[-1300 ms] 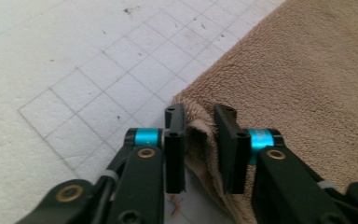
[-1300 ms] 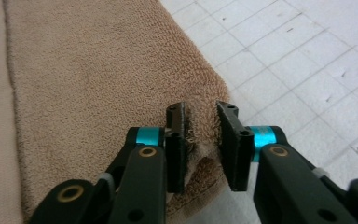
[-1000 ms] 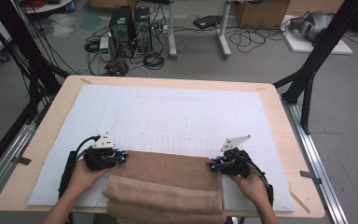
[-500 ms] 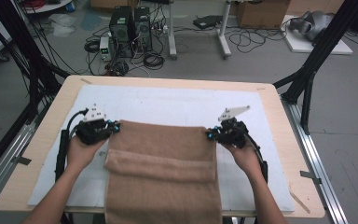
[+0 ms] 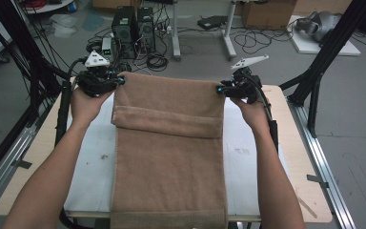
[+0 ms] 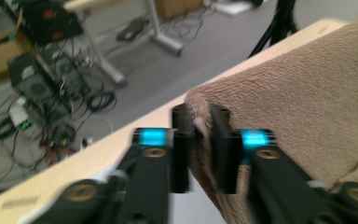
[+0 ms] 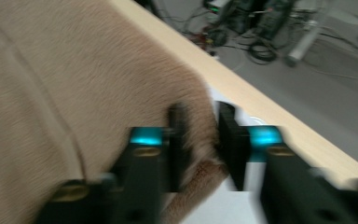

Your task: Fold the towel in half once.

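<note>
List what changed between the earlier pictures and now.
Both hands carried the brown towel from the near edge to the far edge of the table, unfolding it into one long strip. The left gripper and right gripper sit at its far corners; their fingers have just been opening, the cloth between them, a gap showing beside it in the right gripper view. The white sheet stayed put.

Brown towel [image 5: 169,162] spread lengthwise over table w/ far end folded back, corners lifted.
</note>
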{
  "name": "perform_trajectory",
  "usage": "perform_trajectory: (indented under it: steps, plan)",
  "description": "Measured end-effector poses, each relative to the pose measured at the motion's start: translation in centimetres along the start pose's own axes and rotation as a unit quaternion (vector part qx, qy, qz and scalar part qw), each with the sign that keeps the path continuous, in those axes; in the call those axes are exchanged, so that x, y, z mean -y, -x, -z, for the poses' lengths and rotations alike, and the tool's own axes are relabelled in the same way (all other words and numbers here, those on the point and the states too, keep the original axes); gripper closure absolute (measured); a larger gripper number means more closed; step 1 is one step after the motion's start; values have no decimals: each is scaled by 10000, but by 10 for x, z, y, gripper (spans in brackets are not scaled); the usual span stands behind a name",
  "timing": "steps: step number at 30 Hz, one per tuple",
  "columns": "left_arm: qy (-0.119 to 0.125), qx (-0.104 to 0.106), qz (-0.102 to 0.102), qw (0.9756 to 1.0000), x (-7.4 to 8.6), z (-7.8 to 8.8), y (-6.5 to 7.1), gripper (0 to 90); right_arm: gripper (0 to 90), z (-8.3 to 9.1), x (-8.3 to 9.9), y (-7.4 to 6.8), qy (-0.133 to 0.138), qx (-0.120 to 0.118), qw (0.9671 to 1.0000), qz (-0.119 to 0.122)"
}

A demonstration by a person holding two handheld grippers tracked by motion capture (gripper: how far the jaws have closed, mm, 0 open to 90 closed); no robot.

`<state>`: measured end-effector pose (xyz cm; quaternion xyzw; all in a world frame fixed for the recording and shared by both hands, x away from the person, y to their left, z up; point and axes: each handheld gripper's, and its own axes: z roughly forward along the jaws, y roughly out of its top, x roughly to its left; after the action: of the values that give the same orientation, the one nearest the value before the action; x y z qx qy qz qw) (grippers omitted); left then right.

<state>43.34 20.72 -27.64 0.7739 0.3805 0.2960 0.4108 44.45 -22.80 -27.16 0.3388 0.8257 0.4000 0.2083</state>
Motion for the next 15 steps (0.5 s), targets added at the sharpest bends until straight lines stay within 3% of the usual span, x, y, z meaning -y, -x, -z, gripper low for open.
perform_trajectory:
  steps: [1, 2, 6, 11, 13, 15]
  plan:
    - [-69, 38, 27, 10000, 5, -3, -1, 628, 545, -2, 5, 5, -49, -69, 9997, -242]
    - [-114, 84, 57, 9999, 13, -5, -1, 619, 524, -4, 9, 6, -73, -121, 9993, -333]
    - [-269, 253, 238, 9990, 49, -11, -2, 596, 500, -13, 38, 3, -269, -278, 9986, -358]
    - [-486, 490, 362, 9970, 94, -19, 6, 588, 480, -30, 76, -12, -548, -439, 9969, -343]
    - [-619, 563, 412, 9956, 109, -24, 8, 588, 477, -37, 87, -18, -650, -496, 9961, -342]
    - [-809, 739, 497, 9927, 119, -30, 10, 574, 475, -44, 96, -22, -661, -582, 9954, -388]
